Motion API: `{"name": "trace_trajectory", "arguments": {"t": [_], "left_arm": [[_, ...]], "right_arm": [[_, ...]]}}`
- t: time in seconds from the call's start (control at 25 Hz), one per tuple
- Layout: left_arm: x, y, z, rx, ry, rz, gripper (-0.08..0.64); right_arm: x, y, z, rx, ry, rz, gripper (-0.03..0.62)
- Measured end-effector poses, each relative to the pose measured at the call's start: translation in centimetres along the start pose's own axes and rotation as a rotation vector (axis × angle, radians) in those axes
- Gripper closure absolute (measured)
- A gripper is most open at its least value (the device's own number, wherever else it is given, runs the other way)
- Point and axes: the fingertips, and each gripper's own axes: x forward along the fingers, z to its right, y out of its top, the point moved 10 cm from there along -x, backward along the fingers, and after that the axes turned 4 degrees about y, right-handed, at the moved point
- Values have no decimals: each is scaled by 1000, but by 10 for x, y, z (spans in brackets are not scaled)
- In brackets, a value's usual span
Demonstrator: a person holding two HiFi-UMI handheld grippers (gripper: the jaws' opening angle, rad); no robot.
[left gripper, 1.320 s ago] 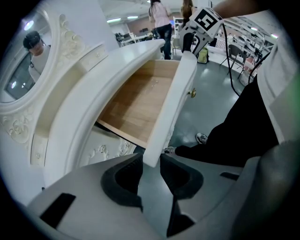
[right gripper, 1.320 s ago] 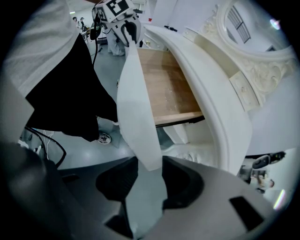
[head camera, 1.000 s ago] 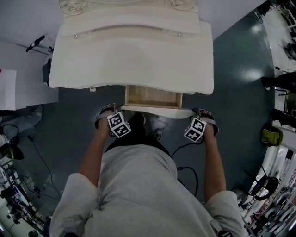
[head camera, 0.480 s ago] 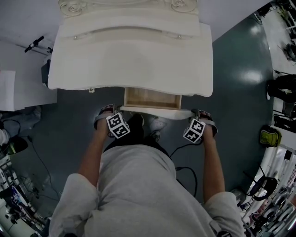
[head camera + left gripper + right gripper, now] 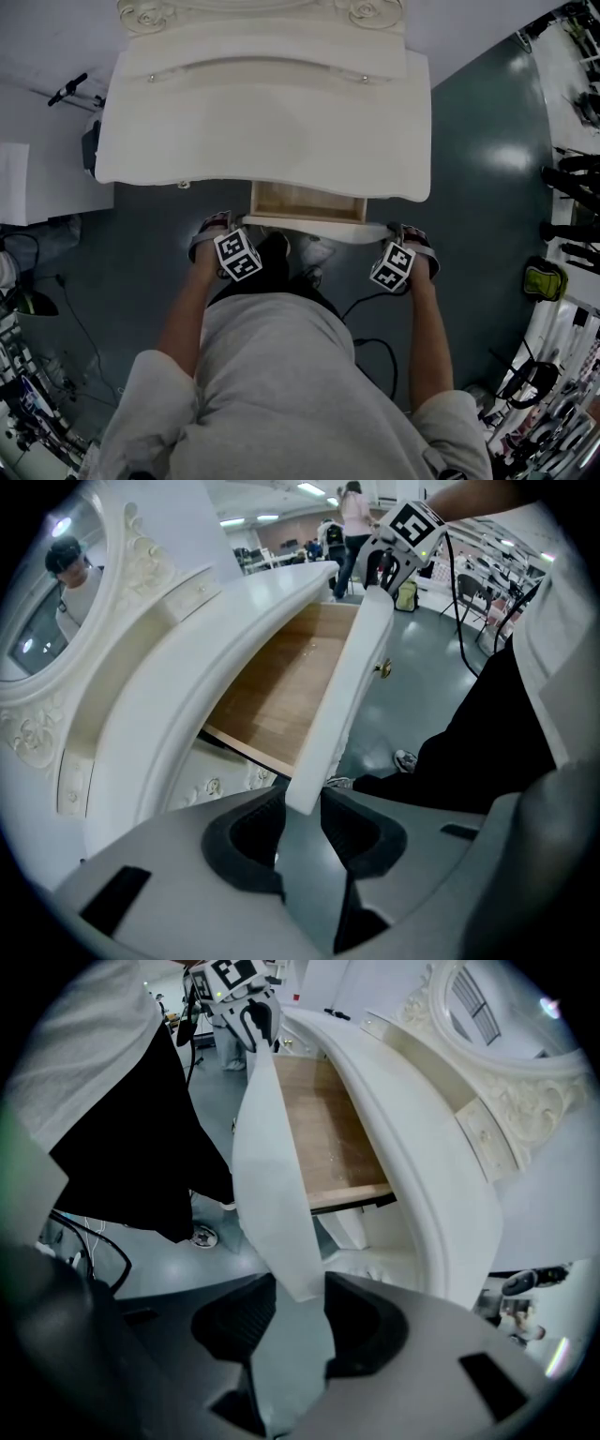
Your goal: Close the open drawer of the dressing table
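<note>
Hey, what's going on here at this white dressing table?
A person stands at the dressing table with a tool in each hand. The left tool and the right tool each grip one end of the drawer front, which is clamped between their jaws. The drawer is partly open, showing its wooden bottom, so it is not yet closed.

There is one table (image 5: 262,122), with one drawer (image 5: 307,202) at its front and one mirror (image 5: 42,621) at its back. Two grippers are at the table's front, the left gripper (image 5: 302,813) and the right gripper (image 5: 300,1299), and each has one cube, the left cube (image 5: 237,254) and the right cube (image 5: 393,265). Two shoes (image 5: 405,759) are down below the table's front.
</note>
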Motion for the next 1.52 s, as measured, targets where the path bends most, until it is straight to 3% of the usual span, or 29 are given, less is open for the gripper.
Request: {"name": "trace_trajectory", "arguments": {"t": [1.52], "left_arm": [[7,6,-12,36,-67,-11,443]], "right_arm": [[0,4,10,17,15,-19,425]]}}
